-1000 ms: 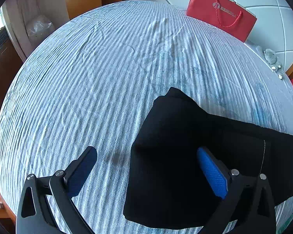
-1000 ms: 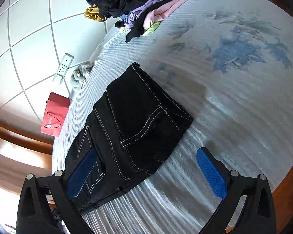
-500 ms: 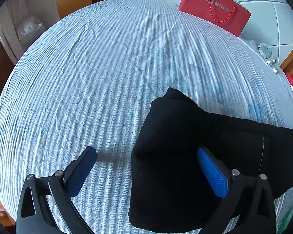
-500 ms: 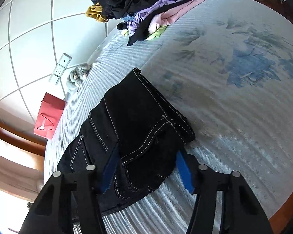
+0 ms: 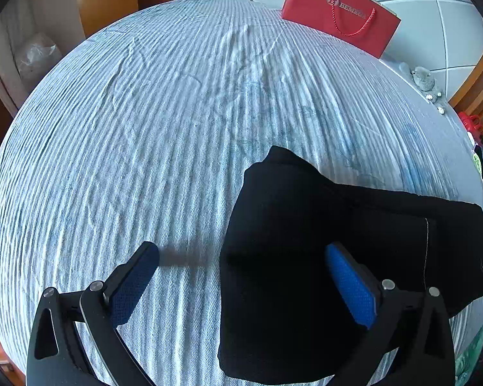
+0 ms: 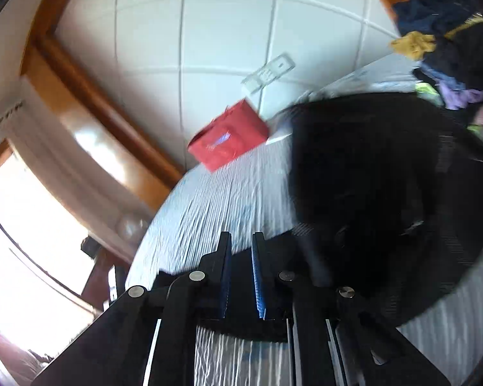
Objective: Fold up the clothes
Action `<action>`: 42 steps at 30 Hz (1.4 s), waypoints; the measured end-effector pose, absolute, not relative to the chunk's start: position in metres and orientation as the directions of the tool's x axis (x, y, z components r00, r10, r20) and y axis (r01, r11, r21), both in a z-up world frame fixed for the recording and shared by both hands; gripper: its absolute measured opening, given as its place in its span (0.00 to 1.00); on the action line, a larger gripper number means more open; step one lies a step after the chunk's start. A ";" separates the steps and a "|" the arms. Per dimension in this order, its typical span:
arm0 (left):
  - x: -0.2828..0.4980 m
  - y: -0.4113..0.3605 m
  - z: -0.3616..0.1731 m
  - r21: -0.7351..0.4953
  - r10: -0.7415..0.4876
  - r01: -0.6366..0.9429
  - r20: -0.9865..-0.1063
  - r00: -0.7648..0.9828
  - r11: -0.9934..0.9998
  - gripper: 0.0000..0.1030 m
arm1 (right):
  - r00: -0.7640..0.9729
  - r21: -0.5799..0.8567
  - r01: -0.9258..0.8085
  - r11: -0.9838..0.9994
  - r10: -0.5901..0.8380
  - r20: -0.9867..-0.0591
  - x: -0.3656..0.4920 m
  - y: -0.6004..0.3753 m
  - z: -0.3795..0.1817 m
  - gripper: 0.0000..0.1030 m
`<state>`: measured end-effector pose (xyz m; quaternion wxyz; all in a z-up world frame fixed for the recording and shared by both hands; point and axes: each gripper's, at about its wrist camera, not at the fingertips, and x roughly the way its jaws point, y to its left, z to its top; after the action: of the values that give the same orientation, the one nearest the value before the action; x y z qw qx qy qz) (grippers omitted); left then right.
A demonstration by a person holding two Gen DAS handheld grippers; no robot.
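Note:
Folded black jeans [image 5: 306,241] lie on the striped light-blue bed sheet [image 5: 145,128]. My left gripper [image 5: 241,280] is open and hovers over the jeans' left edge, one blue pad over the sheet, the other over the denim. In the blurred right wrist view, my right gripper [image 6: 241,251] is shut on a fold of the black jeans [image 6: 386,193], whose waist end is lifted and fills the right half of the view.
A red paper bag [image 5: 338,13] stands at the bed's far edge against the white tiled wall; it also shows in the right wrist view [image 6: 228,138]. A pile of mixed clothes [image 6: 450,48] lies at the far right. Wooden furniture borders the bed.
My right gripper closed on the jeans' waist end and swung up and over with it, so its view tilted sharply. My left gripper stayed open and hardly moved.

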<state>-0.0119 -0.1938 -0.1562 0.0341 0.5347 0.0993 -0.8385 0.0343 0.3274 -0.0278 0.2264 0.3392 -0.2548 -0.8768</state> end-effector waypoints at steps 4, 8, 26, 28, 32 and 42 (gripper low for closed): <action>-0.013 -0.201 -0.154 -0.149 0.070 0.155 -0.901 -0.427 -0.977 1.00 | -0.605 0.587 0.174 -0.790 -0.557 -0.570 0.023 0.289 -0.068 0.12; -0.010 -0.204 -0.152 -0.150 0.074 0.147 -0.901 -0.427 -0.978 1.00 | -0.682 0.587 -0.024 -0.809 -0.417 -0.601 0.044 0.336 -0.091 0.21; -0.066 -0.180 -0.164 -0.097 0.029 0.170 -0.931 -0.365 -0.981 1.00 | -0.818 0.739 -0.419 -0.528 -0.134 -0.560 0.082 0.523 -0.165 0.67; -0.068 -0.179 -0.164 -0.097 0.028 0.173 -0.931 -0.364 -0.980 1.00 | -0.806 0.727 -0.392 -0.563 -0.172 -0.567 0.064 0.517 -0.162 0.65; -0.072 -0.176 -0.164 -0.097 0.027 0.177 -0.933 -0.358 -0.979 1.00 | -0.767 0.699 -0.354 -0.621 -0.235 -0.597 0.036 0.507 -0.166 0.52; -0.076 -0.179 -0.163 -0.104 0.037 0.165 -0.930 -0.367 -0.981 1.00 | -0.806 0.750 -0.223 -0.623 -0.314 -0.501 0.024 0.491 -0.135 0.37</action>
<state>-0.0758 -0.1788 -0.1625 0.0389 0.5614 0.0896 -0.8217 0.0240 0.4912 -0.1351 0.0271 0.3100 -0.4331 -0.8459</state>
